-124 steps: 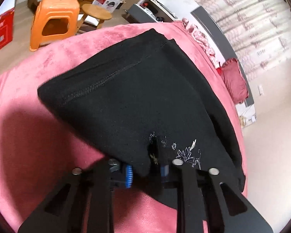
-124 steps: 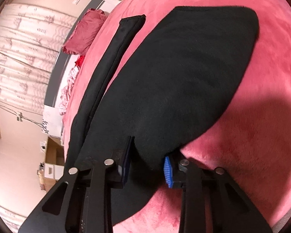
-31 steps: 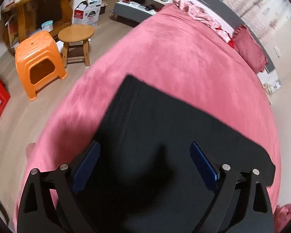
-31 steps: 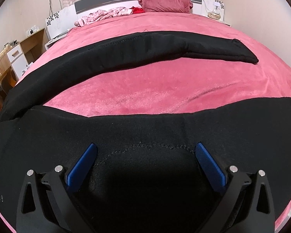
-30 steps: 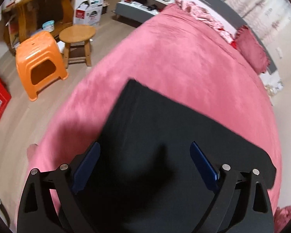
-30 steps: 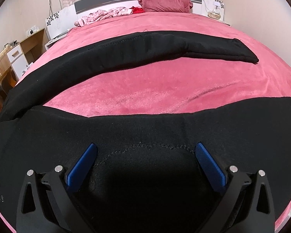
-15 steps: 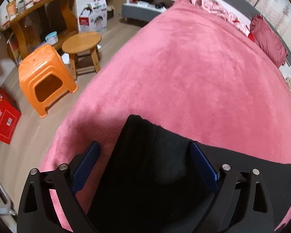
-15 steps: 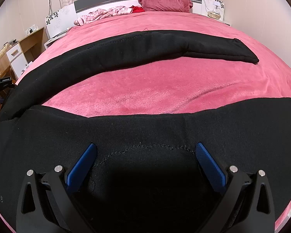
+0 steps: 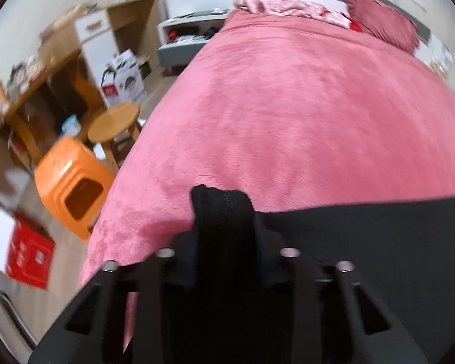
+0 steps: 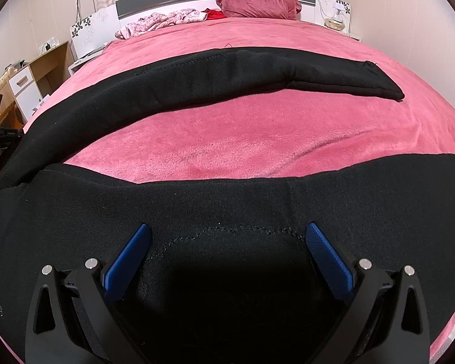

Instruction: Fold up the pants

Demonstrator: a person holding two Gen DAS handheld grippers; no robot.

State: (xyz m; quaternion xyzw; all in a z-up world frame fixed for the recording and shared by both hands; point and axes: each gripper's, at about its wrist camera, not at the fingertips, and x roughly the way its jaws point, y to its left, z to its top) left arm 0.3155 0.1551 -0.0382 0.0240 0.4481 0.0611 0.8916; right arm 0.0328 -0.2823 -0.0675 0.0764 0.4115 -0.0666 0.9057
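Black pants (image 10: 227,188) lie on a pink bed (image 10: 257,133). In the right wrist view one leg (image 10: 227,72) curves across the far side and the other runs across the near side under my right gripper (image 10: 226,239), which is open, its blue pads (image 10: 127,257) spread just above the cloth. In the left wrist view my left gripper (image 9: 224,230) is shut on a bunched edge of the pants (image 9: 221,209) at the bed's near left corner. The rest of the cloth (image 9: 379,236) stretches to the right.
Left of the bed stand an orange plastic stool (image 9: 72,182), a round wooden stool (image 9: 115,124), a red box (image 9: 27,251) and wooden shelves (image 9: 39,85). A red pillow (image 10: 257,0) and crumpled clothes (image 10: 160,21) lie at the headboard.
My left gripper has closed on the pants' edge and pulled back toward the bed's corner; it was open over the cloth before. My right gripper has stayed open and still.
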